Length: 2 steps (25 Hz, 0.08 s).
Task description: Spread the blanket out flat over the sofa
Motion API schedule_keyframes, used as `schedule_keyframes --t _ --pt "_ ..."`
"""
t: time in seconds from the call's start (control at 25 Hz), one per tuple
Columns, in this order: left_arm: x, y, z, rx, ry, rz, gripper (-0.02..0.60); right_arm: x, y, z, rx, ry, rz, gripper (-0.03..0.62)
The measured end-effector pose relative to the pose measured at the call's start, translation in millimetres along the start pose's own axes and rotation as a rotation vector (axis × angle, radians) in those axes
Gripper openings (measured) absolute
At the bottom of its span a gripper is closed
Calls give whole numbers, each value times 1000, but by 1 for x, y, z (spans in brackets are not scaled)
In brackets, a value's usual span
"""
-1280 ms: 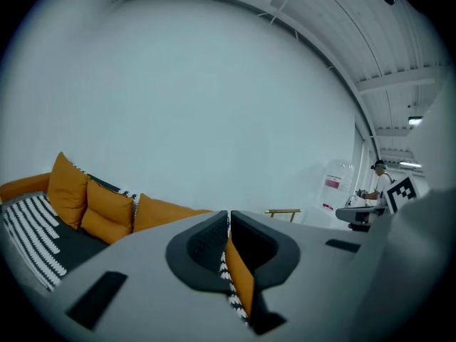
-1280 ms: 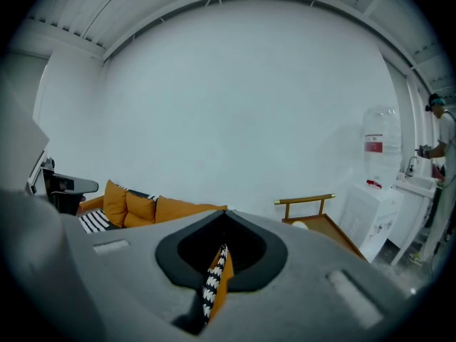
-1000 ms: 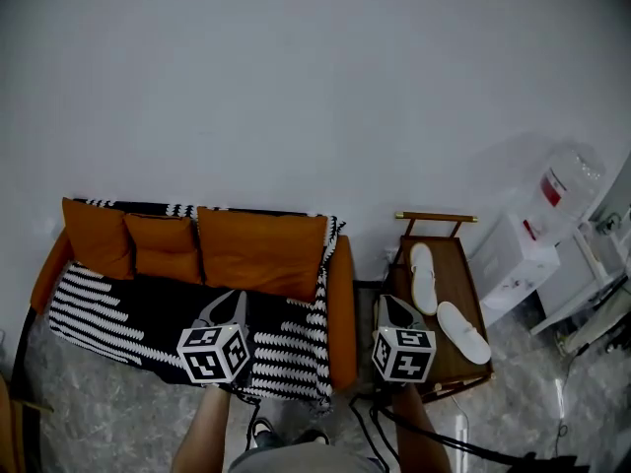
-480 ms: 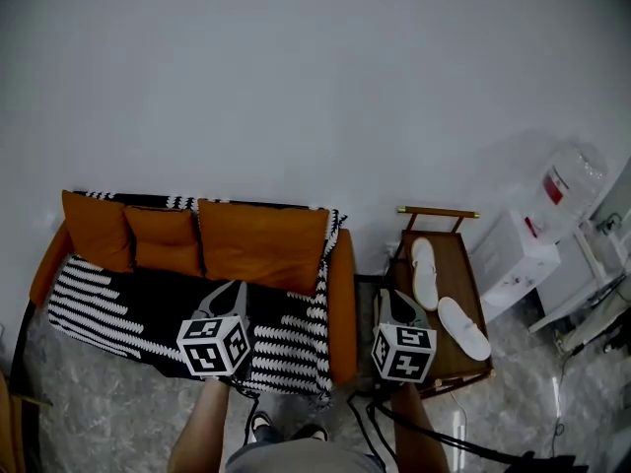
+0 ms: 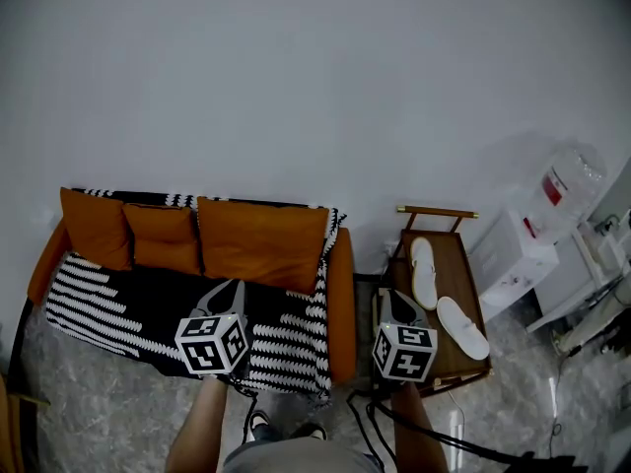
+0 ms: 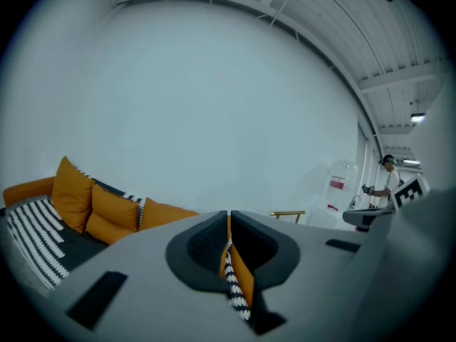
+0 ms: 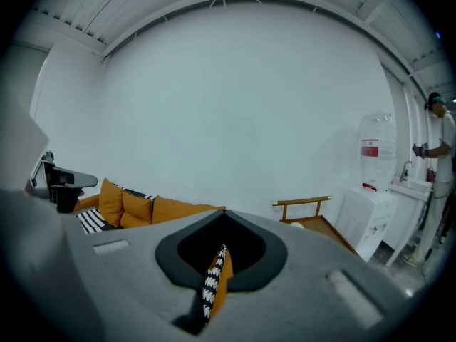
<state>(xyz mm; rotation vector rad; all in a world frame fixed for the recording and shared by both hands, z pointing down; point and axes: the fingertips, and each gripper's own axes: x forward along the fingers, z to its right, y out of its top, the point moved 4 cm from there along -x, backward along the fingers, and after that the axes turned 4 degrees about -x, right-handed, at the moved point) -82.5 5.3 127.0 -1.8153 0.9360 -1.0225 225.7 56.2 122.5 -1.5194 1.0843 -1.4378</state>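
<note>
blanket [image 5: 118,308] lies spread over the sofa [image 5: 341,304] seat, hanging off its front edge. left gripper [image 5: 233,286] and right gripper [image 5: 385,295] both closed on nothing. i judge spreading finished; next call: smooth any folds.

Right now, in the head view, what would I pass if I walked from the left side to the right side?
The striped blanket → orange sofa armrest → wooden table with white slippers on it → water dispenser.

Two white slippers [image 5: 424,276] on wooden trolley [image 5: 455,264], water dispenser [image 5: 523,259] just beside
</note>
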Motion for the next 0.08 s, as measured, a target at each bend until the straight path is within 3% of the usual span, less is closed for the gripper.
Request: schedule_keyframes --t 0.08 --pt "-1 1 -1 -1 2 0 15 0 1 -1 -1 -1 -1 5"
